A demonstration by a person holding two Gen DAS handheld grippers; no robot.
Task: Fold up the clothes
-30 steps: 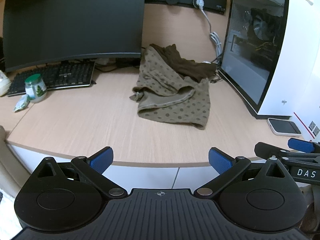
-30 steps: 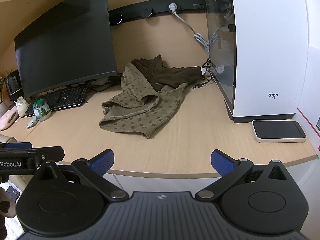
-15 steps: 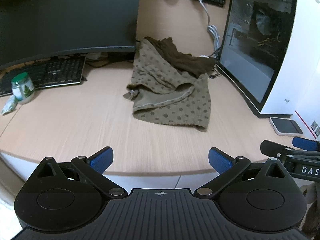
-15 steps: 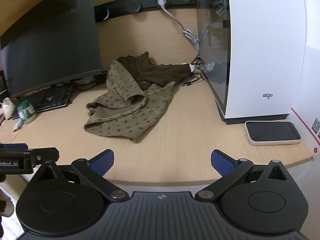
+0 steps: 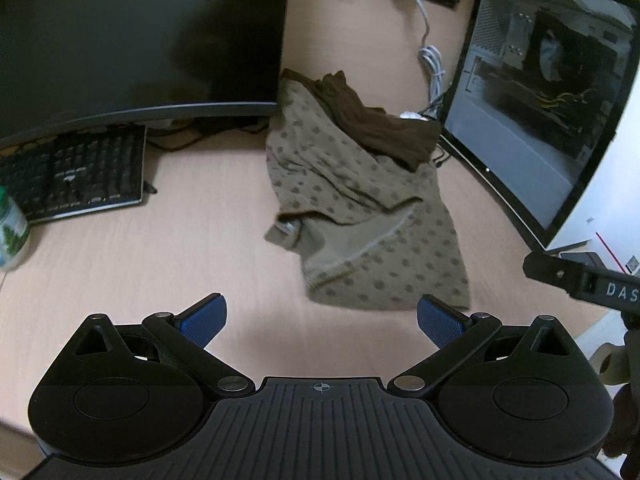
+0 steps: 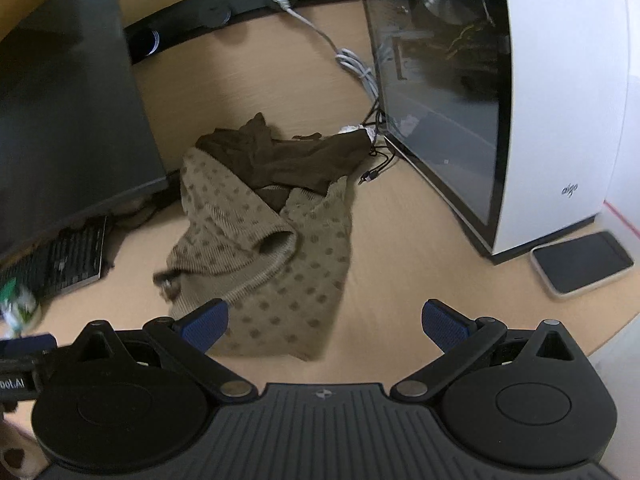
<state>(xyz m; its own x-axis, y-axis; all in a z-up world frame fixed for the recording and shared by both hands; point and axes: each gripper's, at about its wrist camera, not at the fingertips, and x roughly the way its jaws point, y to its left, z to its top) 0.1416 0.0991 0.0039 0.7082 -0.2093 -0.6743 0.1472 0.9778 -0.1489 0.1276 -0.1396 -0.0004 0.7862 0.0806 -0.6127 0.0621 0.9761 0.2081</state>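
Note:
A crumpled olive garment with dark dots lies on the wooden desk, with a dark brown garment bunched on its far end. Both also show in the right wrist view, the dotted one and the brown one. My left gripper is open and empty, just short of the dotted garment's near edge. My right gripper is open and empty, its left fingertip over the garment's near hem. The right gripper's tip shows at the right edge of the left wrist view.
A black monitor and keyboard stand at the left, with a jar at the far left. A white PC case with a glass side stands at the right, cables behind it, a phone at its foot.
Both grippers have moved forward over the desk towards the clothes, which now look larger and closer. Both stay open. The clothes have not moved.

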